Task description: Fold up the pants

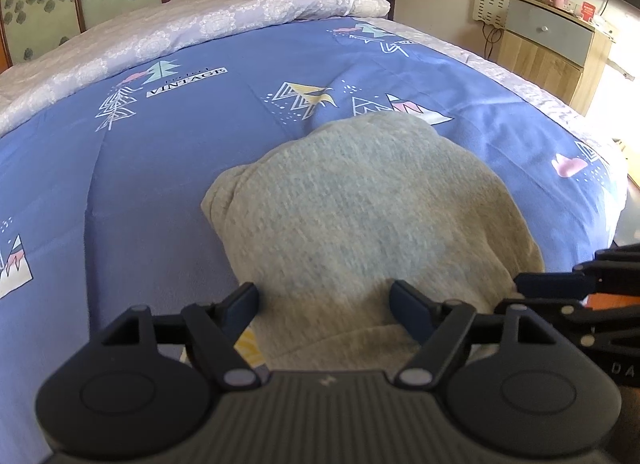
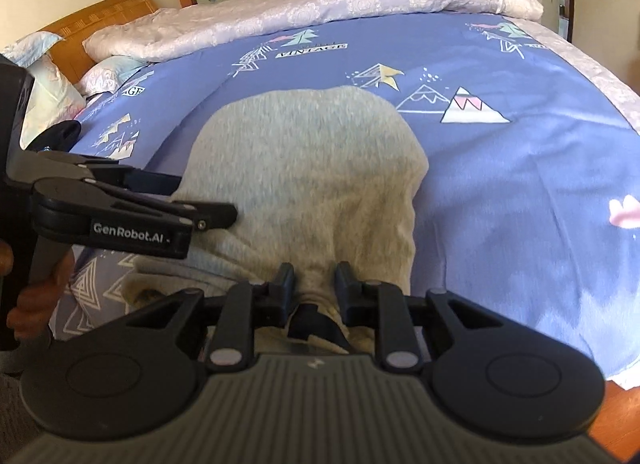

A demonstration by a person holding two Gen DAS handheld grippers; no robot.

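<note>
The grey pants (image 1: 360, 208) lie folded in a compact bundle on the blue patterned bed cover (image 1: 160, 168); they also show in the right wrist view (image 2: 308, 168). My left gripper (image 1: 324, 304) is open, its fingers spread wide over the near edge of the bundle. It shows from the side in the right wrist view (image 2: 212, 204). My right gripper (image 2: 314, 280) is shut on a pinch of the near edge of the grey fabric. Its fingers (image 1: 560, 284) show at the right edge of the left wrist view.
A pale lilac duvet (image 1: 240, 16) lies folded across the far side of the bed. Pillows (image 2: 52, 76) and a wooden headboard (image 2: 100, 12) are far left. A wooden bedside cabinet (image 1: 552, 48) stands at the right, past the bed's edge.
</note>
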